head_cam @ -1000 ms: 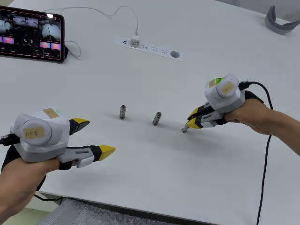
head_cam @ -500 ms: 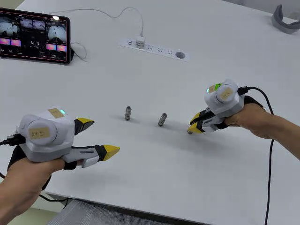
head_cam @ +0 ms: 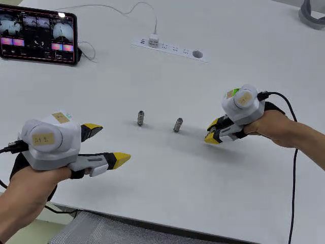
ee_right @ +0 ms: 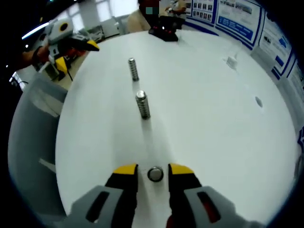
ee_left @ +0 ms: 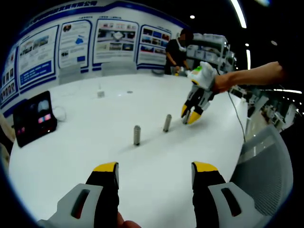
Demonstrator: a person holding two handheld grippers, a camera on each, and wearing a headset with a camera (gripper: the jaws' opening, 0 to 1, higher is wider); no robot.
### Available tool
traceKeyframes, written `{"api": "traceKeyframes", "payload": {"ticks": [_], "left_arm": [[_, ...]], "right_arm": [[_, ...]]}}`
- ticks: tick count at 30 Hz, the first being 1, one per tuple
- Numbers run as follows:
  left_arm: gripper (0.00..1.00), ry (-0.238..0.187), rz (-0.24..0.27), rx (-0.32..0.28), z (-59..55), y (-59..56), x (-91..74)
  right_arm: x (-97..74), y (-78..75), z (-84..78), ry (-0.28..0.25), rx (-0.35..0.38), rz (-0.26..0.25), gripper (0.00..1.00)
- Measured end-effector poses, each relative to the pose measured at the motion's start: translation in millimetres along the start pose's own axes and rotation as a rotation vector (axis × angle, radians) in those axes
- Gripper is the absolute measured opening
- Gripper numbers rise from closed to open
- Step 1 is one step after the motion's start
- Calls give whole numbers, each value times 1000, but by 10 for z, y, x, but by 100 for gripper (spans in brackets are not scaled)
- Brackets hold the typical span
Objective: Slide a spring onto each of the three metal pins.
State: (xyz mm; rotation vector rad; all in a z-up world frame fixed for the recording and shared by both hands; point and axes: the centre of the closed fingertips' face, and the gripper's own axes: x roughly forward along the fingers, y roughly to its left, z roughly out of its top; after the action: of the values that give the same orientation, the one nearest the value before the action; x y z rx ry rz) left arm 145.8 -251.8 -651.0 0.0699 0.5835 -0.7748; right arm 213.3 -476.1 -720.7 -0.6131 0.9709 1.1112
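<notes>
White surface: springs were already carried by the end pin and middle pin. The third pin was closely flanked by the right tongs, probably to seat its spring; whether they gripped it could not be told. The left tongs were held apart, idle.

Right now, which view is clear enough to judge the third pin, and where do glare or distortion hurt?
Right gripper view: third pin sharp between the jaws, table edge bowed by fisheye. Head view: even light, right gripper covers that pin. Left gripper view: ceiling strips flare, heavy bowing.
</notes>
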Motion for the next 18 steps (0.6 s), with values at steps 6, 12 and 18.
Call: {"api": "traceKeyframes", "payload": {"ticks": [6,12,18], "left_arm": [[63,-4,-1,-1,28,-12,13],[64,-6,-2,-3,40,-16,35],[64,-7,-5,1,75,-18,60]], "right_arm": [[-95,5,-30,-58,66,-25,36],[-223,36,-35,-152,146,-47,45],[-299,15,-76,-210,217,-76,48]]}}
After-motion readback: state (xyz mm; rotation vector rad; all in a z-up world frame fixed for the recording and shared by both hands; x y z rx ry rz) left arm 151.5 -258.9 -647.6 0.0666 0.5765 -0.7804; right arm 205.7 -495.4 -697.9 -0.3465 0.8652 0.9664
